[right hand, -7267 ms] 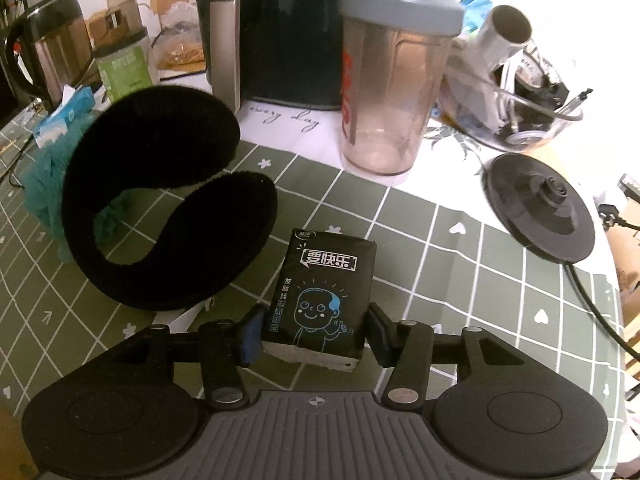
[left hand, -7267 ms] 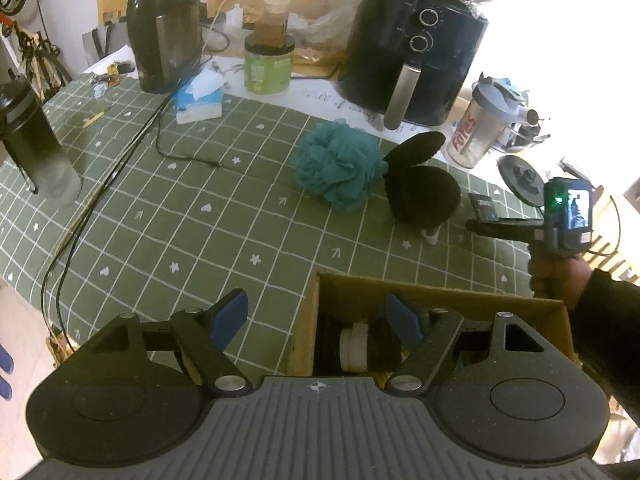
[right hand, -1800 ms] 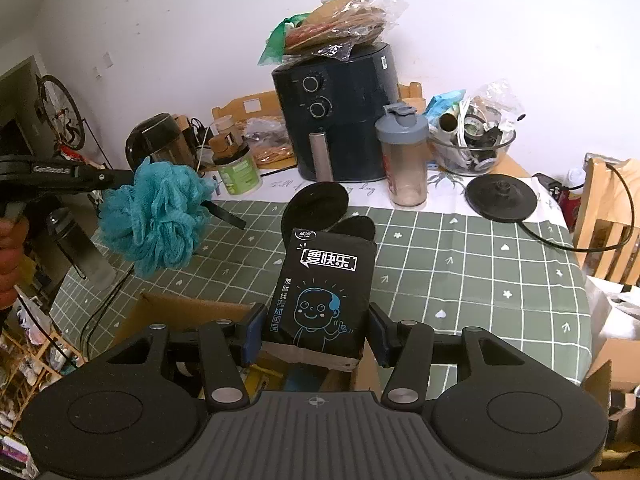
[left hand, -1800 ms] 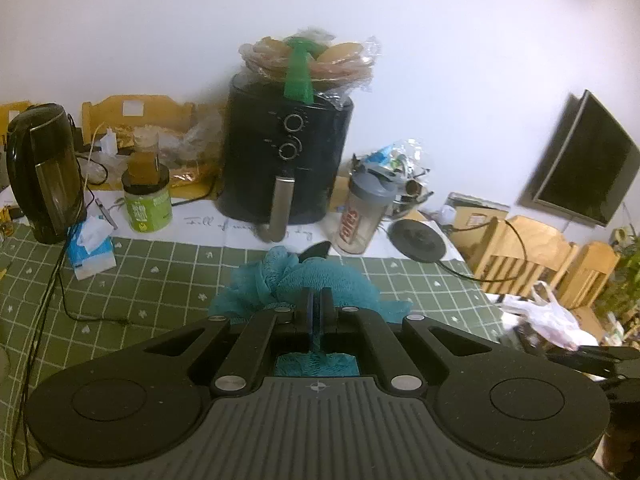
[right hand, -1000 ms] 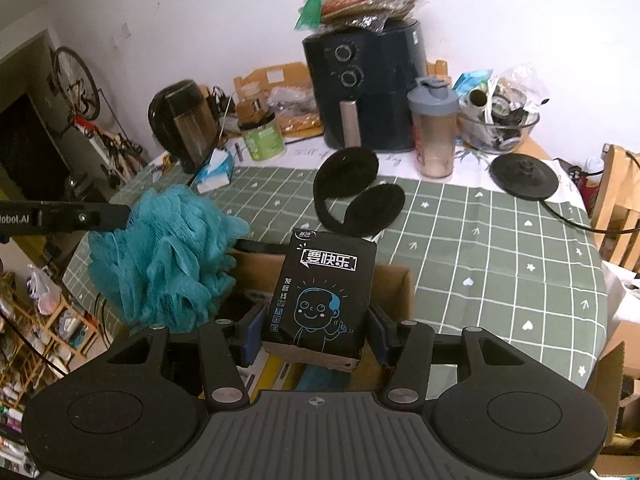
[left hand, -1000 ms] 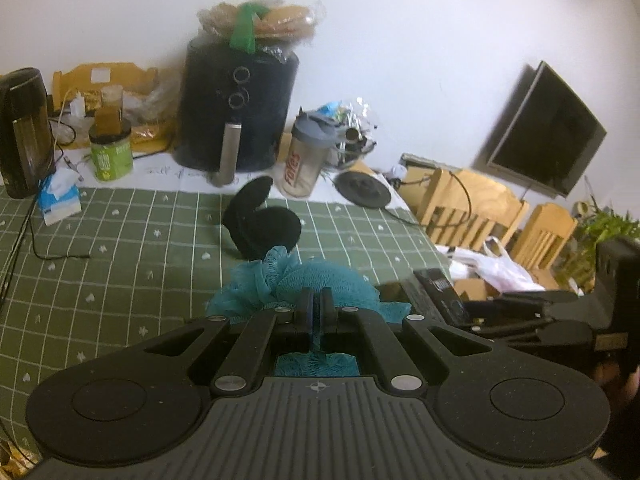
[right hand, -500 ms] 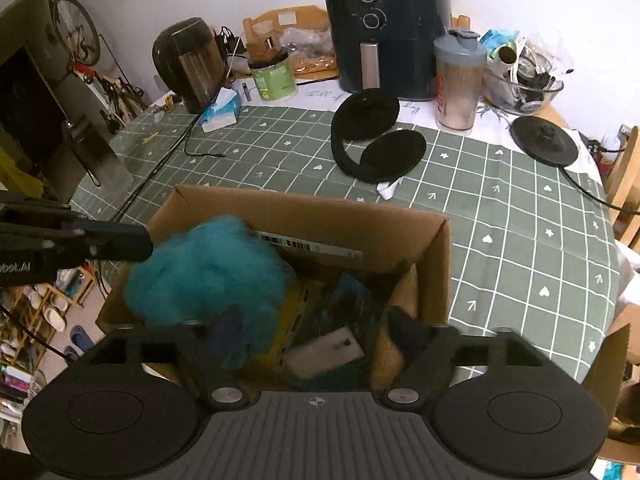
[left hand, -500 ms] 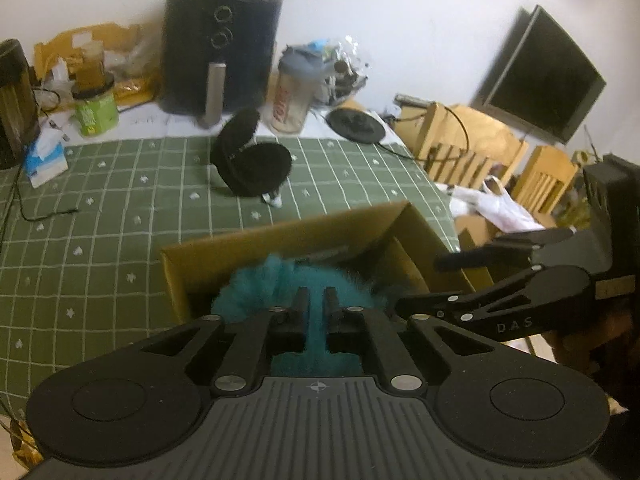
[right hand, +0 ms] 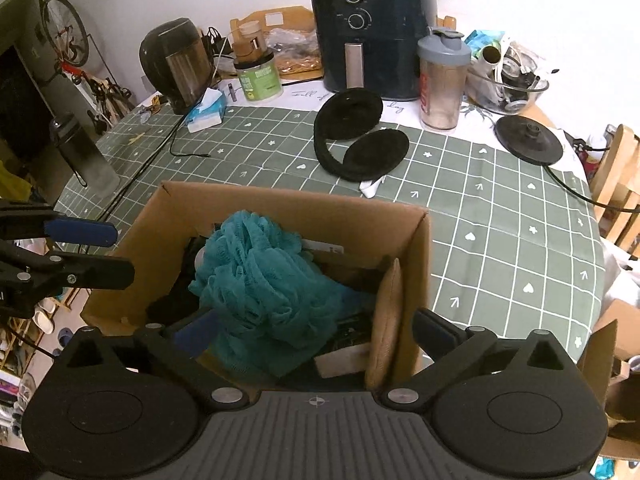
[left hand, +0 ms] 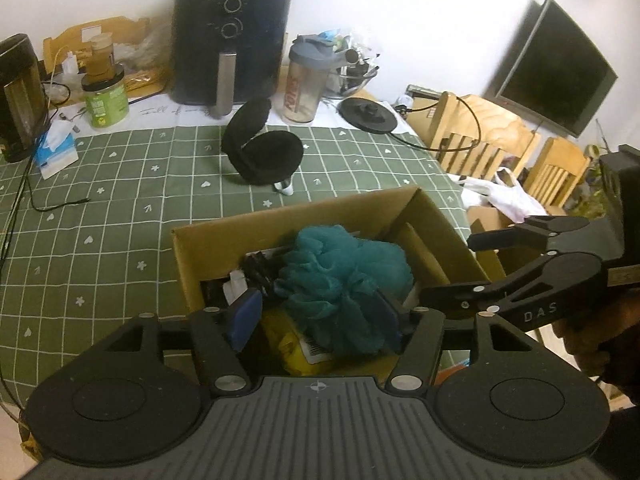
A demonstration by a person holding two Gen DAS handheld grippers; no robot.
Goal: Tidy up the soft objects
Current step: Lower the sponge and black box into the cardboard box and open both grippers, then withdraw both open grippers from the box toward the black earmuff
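1. Teal mesh bath sponge sits inside the open cardboard box, on top of mixed contents: a yellow packet, dark items, a light flat pack near the inner flap
2. Left gripper is over the box, pointing down into it; jaws apart and opening. The sponge lies between the blue pads, touching the right-hand pad at most, not clamped
3. Right gripper is over the near edge of the box, jaws spread wide and opening, nothing gripped; the sponge and the box's inner flap lie below the gap
4. Each gripper shows in the other's view: the right one at the right edge of the left wrist view with a hand on its grip, the left one at the left edge of the right wrist view
5. Black earmuffs lie on the green checked tabletop beyond the box, well apart from it
6. Back of tabletop: air fryer, shaker bottle, kettle, green jar, tissue pack
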